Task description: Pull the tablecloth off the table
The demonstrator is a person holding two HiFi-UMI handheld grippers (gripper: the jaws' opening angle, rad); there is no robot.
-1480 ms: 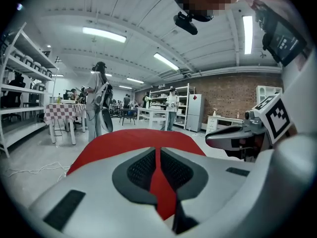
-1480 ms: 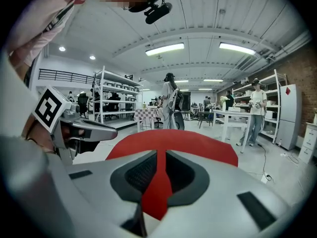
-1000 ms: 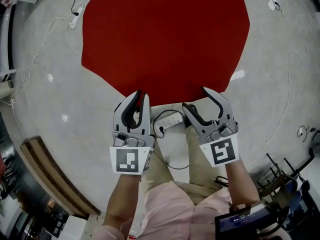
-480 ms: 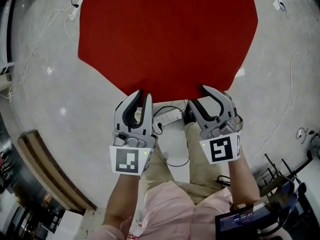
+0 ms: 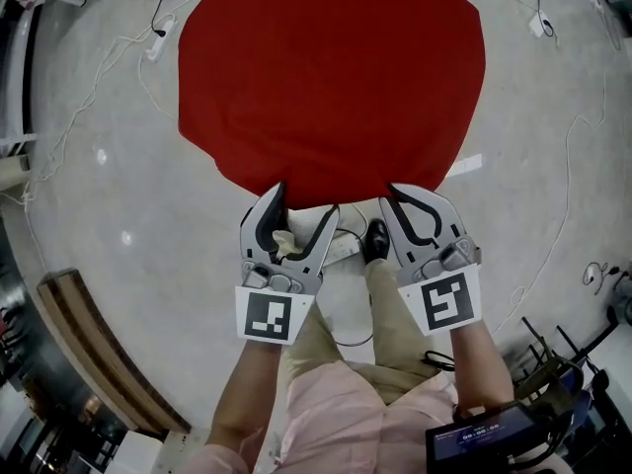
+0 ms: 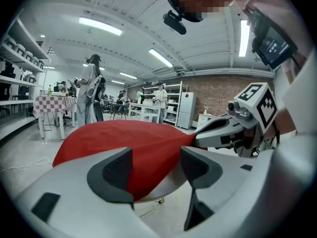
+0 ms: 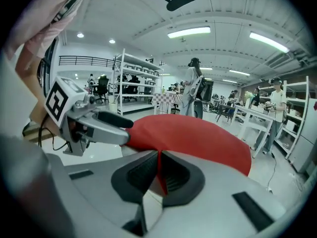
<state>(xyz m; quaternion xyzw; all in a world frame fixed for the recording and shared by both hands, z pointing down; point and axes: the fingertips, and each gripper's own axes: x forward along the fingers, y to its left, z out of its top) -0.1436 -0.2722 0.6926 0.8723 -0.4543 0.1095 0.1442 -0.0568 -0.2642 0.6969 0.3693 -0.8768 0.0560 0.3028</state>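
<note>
Your left gripper (image 5: 304, 205), lower centre-left, is opening with the near hem of the red tablecloth (image 5: 331, 77) (spread over upper centre) loose between its jaws, the right gripper (image 5: 397, 193) is closing on that hem; the cloth looks light, soft and slippery, so pinch the edge deep.

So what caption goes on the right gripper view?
The right gripper jaws closing on the red tablecloth edge pinched between them.

Open floor (image 5: 89, 196) flanks the draped table (image 6: 172, 181), though cables (image 5: 170, 3) and perhaps a power strip (image 5: 344, 249) litter it.
</note>
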